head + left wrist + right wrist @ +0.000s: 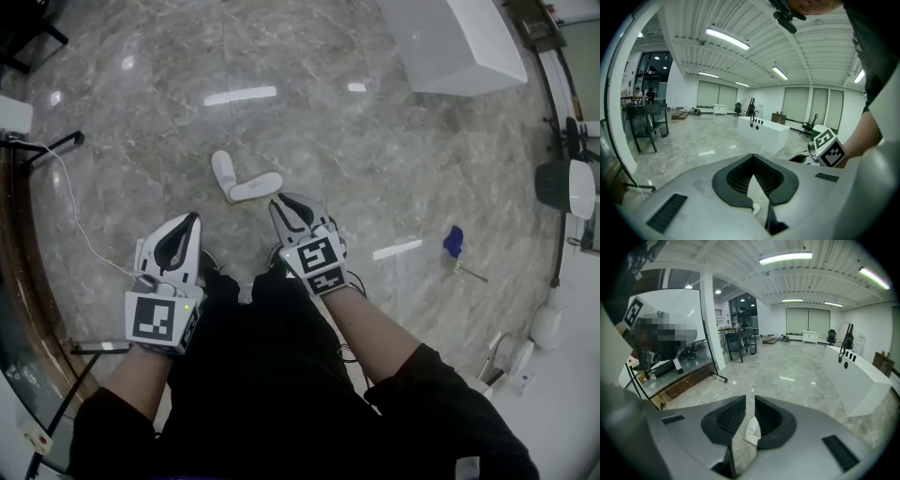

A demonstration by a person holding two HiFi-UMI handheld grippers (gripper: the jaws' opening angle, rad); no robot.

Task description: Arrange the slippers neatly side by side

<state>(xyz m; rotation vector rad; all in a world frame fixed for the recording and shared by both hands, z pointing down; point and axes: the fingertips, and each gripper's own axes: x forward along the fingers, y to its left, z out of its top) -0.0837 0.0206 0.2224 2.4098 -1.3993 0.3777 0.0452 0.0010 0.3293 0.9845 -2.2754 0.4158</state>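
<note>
Right gripper (pixel 279 201) (jaws slightly apart) hovers beside slippers (pixel 255 187); not touching.

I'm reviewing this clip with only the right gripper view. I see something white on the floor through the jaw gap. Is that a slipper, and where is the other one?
Observer: Yes. The head view shows the left slipper and right slipper in a V on the marble floor, near ends meeting, not side by side.
Operator: Where is the left gripper?
Observer: The left gripper hangs to the lower left of the slippers, apart from them, jaws together and empty.
Operator: Anything else on the floor nearby?
Observer: A small blue object lies well to the right, clear of both.
</note>
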